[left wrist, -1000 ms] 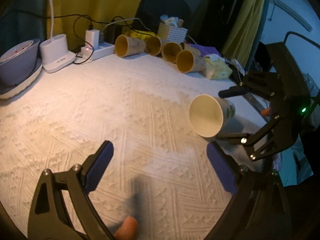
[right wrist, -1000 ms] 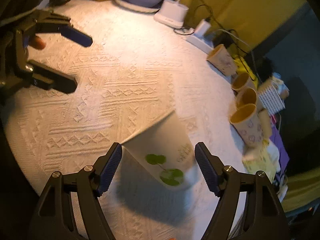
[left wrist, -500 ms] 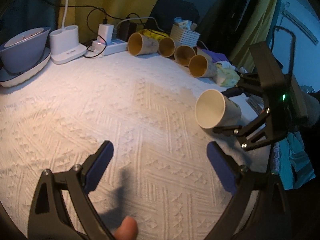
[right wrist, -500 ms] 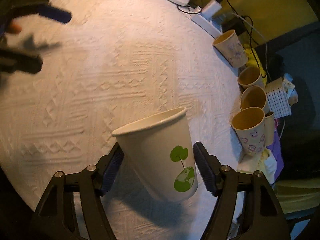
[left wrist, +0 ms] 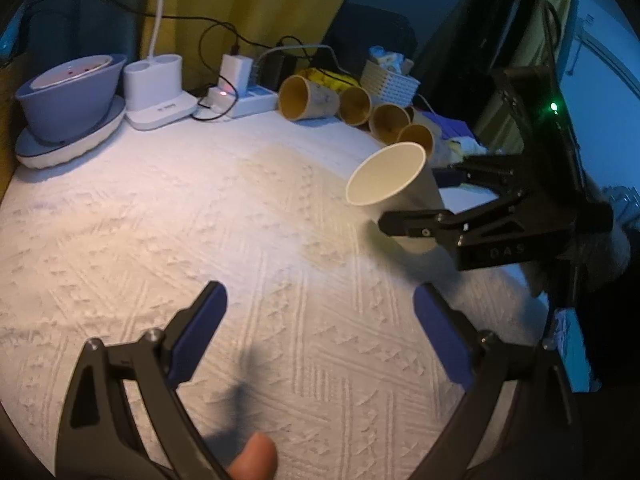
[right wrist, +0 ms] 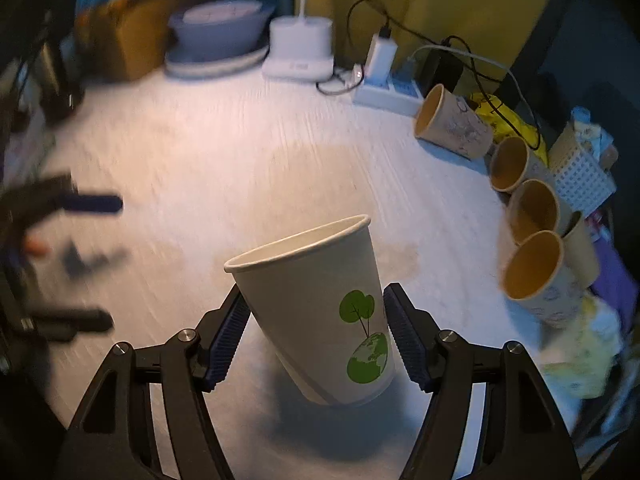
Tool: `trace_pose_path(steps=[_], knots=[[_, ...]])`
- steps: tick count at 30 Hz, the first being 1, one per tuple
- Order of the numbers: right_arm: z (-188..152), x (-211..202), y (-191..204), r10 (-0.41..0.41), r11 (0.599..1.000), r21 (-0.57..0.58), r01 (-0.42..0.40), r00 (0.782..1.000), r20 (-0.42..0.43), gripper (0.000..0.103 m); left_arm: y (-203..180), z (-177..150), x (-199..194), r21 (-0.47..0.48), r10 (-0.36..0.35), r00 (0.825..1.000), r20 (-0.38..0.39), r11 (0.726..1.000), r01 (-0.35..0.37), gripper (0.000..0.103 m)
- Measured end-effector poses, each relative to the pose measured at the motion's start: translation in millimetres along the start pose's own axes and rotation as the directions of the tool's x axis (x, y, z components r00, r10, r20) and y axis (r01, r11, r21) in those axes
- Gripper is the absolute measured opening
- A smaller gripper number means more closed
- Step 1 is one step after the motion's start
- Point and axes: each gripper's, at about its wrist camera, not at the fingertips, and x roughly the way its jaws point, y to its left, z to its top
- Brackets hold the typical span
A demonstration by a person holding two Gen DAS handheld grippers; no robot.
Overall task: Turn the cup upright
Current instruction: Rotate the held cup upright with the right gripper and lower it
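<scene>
Cup [right wrist: 320,312] tilted, clamped by right gripper [right wrist: 316,336].
Left gripper [left wrist: 316,332] gapes empty at frame bottom; cup's base seemingly off the tablecloth [left wrist: 160,220].

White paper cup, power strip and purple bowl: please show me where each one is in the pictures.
white paper cup [right wrist: 320,304]: right wrist view, side wall beside the green tree print.
power strip [left wrist: 252,101]: left wrist view, top face.
purple bowl [left wrist: 68,104]: left wrist view, outer wall.

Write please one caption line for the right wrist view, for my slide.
Right gripper holds a tilted white paper cup above the tablecloth.
</scene>
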Motion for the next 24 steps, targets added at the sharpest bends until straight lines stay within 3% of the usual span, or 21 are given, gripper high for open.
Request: trace_pose_path(steps=[7,24], knots=[[-12,-7,-17,0.049,0.982,0.175,-0.071,0.991,0.128,0.072,0,2,3,-0.010,0.026,1.000,-0.004,1.000,-0.026,0.095],[-73,-26,-26,0.026,0.963,0.259,-0.072,0.984,0.178,0.072,-57,1,12,0.079,0.019,0.999,-0.029,0.997,-0.017,0.095]])
